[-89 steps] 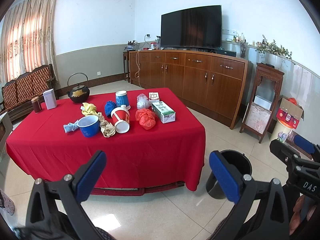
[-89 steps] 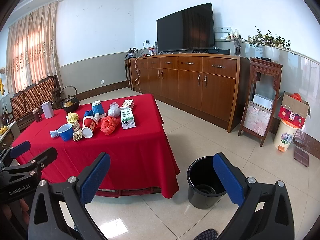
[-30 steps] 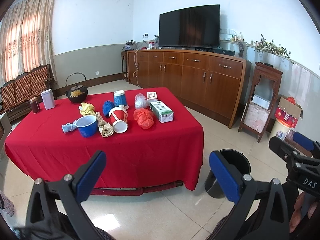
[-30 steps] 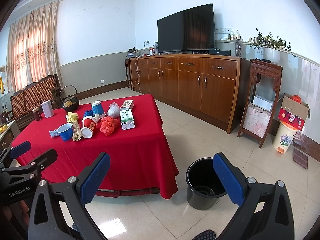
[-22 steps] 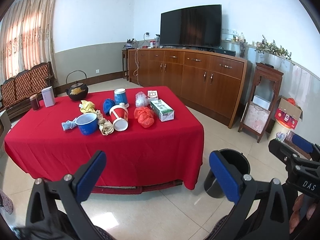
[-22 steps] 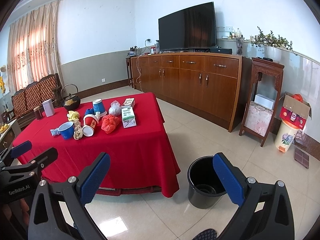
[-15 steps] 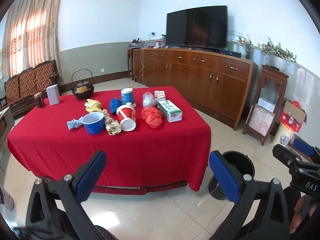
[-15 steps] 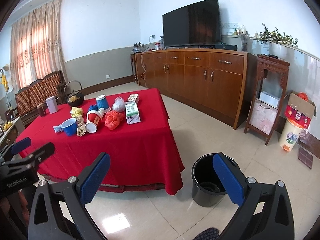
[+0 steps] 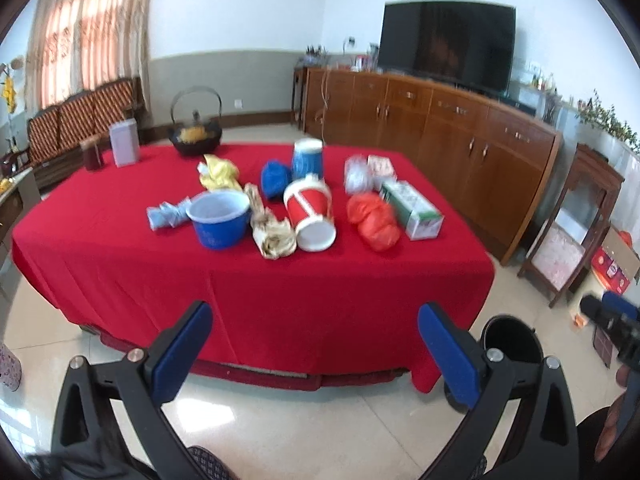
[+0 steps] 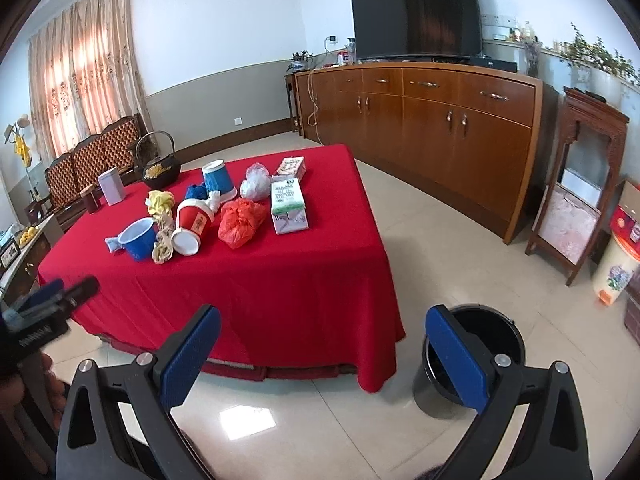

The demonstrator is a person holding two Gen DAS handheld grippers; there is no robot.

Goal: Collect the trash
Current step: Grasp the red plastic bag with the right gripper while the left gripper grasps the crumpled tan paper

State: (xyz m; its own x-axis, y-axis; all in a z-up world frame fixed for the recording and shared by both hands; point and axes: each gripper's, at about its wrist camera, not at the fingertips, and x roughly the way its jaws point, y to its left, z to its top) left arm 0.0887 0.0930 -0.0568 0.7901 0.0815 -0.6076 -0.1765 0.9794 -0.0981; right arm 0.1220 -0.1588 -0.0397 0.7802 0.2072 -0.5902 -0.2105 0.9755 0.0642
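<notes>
Both grippers spread wide and empty, short of the table of trash.

Ahead of the left gripper (image 9: 314, 348), on the red cloth (image 9: 248, 280), lie a blue cup (image 9: 218, 220), a tipped red cup (image 9: 310, 212), a red bag (image 9: 374, 222) and a carton (image 9: 412, 210). Right gripper (image 10: 322, 350): the black bin (image 10: 504, 334) stands on the floor behind its right finger.

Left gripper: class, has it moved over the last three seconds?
Yes. The left gripper has moved closer to the red-clothed table, which fills more of its view and sits nearer its fingers.
</notes>
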